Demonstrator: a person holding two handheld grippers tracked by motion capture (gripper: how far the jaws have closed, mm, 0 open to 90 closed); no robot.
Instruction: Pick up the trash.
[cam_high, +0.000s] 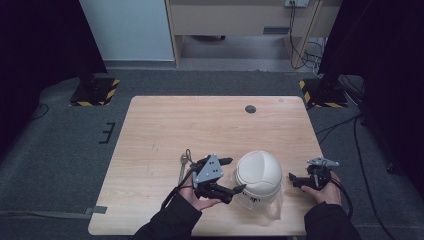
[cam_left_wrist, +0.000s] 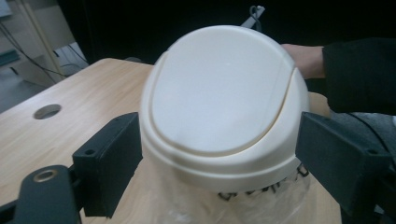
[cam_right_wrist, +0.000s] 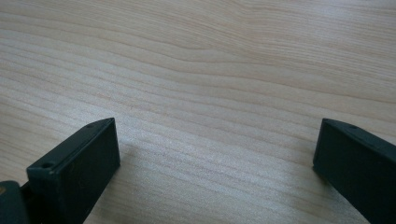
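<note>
On the near edge of the bench (cam_high: 165, 125), a white domed bin (cam_high: 258, 175) sits between the wide-open left tongs (cam_high: 233, 175), which should close squarely on its rim, and the open, empty right tongs (cam_high: 291, 179) beside it.

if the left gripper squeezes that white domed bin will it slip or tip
The white domed bin looks like smooth, rounded plastic, so the left gripper's fingers may slide off its curve. It is probably light and hollow, so a push could shift it. The clear bag underneath may add slip.
</note>
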